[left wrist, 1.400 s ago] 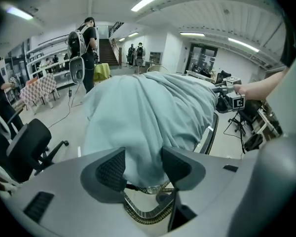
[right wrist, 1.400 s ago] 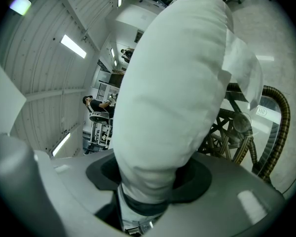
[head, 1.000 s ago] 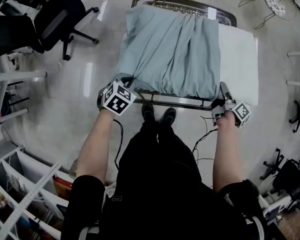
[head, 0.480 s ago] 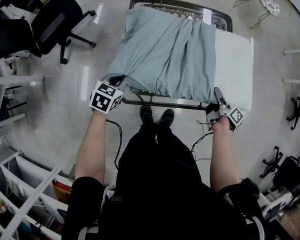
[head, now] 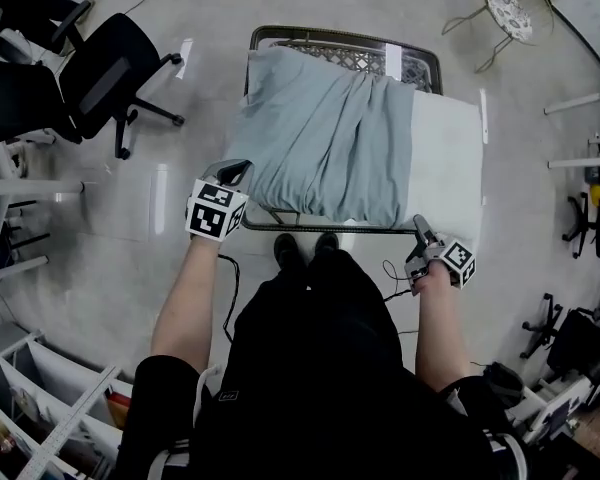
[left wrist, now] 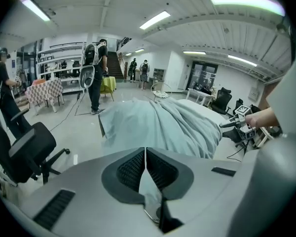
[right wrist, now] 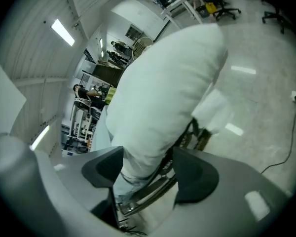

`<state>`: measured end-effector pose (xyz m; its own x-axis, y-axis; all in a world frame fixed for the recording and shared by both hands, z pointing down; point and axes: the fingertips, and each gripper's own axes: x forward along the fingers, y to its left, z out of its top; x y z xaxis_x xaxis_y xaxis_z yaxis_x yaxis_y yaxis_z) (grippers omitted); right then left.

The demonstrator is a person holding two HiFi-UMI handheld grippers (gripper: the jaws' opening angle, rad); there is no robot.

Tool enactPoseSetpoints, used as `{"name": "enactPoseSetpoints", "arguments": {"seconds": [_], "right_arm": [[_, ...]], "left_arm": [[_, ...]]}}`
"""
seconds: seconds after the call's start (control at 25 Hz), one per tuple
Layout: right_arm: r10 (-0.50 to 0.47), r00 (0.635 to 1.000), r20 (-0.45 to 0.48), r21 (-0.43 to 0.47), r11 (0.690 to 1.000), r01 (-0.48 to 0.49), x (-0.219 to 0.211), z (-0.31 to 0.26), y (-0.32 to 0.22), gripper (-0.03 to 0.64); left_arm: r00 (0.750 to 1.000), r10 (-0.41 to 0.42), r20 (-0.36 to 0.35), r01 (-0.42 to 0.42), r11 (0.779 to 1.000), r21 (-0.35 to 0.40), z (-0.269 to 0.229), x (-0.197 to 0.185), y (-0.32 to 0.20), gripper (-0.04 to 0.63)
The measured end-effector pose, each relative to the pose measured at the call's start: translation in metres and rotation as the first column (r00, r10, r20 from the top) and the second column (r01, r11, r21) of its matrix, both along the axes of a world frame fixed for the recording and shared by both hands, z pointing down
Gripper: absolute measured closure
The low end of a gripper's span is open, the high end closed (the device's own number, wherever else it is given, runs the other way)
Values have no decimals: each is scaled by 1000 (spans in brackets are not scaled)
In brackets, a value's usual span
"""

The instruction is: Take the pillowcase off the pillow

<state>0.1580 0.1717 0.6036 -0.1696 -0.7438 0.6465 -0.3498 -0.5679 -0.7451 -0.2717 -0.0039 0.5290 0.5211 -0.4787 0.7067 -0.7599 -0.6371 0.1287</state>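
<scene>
- Lying across a metal rack [head: 280, 34] in the head view, the white pillow [head: 448, 158] is showing bare at its right end, while the blue-grey pillowcase [head: 320, 138] is covering the rest. The left gripper [head: 236, 172] is sitting at the case's near left corner and the right gripper [head: 418, 227] at the pillow's near right corner (an office chair [head: 110, 63] is standing well off to the left).
- Looking along its own jaws, the left gripper view is showing them clenched together, pinching a thin strip of pillowcase cloth. The rumpled case is stretching away ahead of them.
- Looking along its own jaws, the right gripper view is showing them standing apart, having just been opening. The pillow's white corner is sitting between them, with a gap on one side and the rack's bars running beneath it.
</scene>
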Motion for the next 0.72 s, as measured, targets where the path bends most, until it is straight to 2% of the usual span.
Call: {"name": "enactPoseSetpoints", "arguments": {"seconds": [0.08, 0.16, 0.28, 0.4, 0.48, 0.6, 0.72], "right_arm": [[3, 997, -83, -53, 999, -8, 21, 1, 20, 282], [-16, 983, -181, -70, 998, 3, 45, -5, 29, 279], [-21, 935, -355, -51, 999, 3, 86, -37, 21, 301], [-40, 875, -483, 26, 998, 60, 113, -78, -24, 302], [-97, 828, -552, 66, 985, 160, 114, -102, -77, 302], [-248, 732, -635, 64, 927, 370, 97, -119, -167, 302], [-410, 587, -699, -8, 824, 566, 76, -116, -249, 301]], "left_arm": [[1000, 19, 10, -19, 1000, 12, -5, 5, -18, 572], [999, 34, 12, -34, 999, 17, -9, 14, -37, 529], [998, 62, 13, -62, 998, 23, -15, 36, -63, 494], [997, 76, 19, -77, 997, 32, -19, 59, -91, 474], [997, 66, 29, -67, 997, 33, -19, 72, -113, 457], [998, 45, 47, -46, 999, 22, -14, 90, -149, 426], [997, 25, 78, -26, 1000, 7, -6, 105, -185, 400]]}}
